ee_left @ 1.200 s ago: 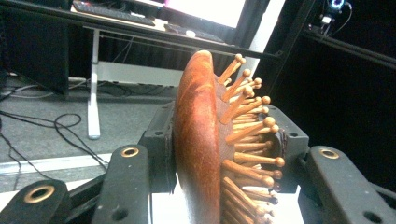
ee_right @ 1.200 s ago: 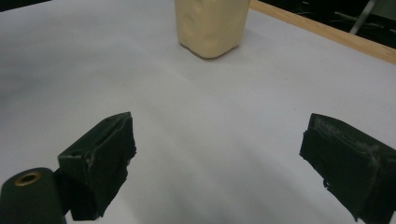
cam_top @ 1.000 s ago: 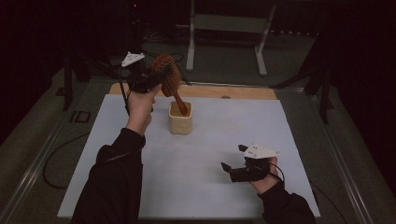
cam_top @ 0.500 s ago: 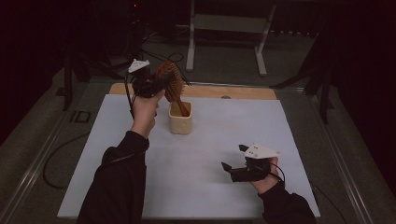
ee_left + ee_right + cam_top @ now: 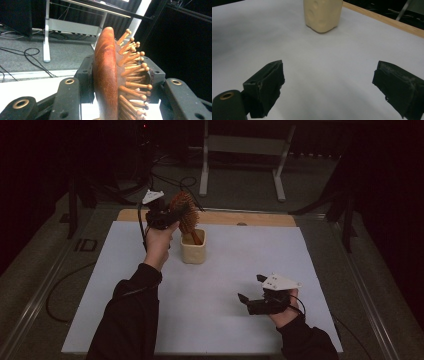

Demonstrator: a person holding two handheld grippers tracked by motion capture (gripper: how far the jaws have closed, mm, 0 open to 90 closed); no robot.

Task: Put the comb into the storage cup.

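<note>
Here the left hand-held gripper [image 5: 167, 215] is clamped on the head of a wooden hairbrush [image 5: 184, 210], held up above the cream cup [image 5: 193, 249]. The brush's handle slants down into the cup's mouth. In the left gripper view the brush [image 5: 107, 82] stands on edge between the jaws, smooth back to one side, wooden pins to the other.

The cup stands on the white sheet [image 5: 210, 320] covering the counter, towards the far side and left of the middle, a little short of the bare wooden strip [image 5: 250, 218] along the far edge. All around the cup the sheet is free.

The right hand-held gripper [image 5: 252, 294] is low over the sheet, well nearer the person than the cup and to its right, jaws spread wide and holding nothing. In its own view [image 5: 329, 87] the cup [image 5: 323, 15] stands ahead, with white sheet between.
</note>
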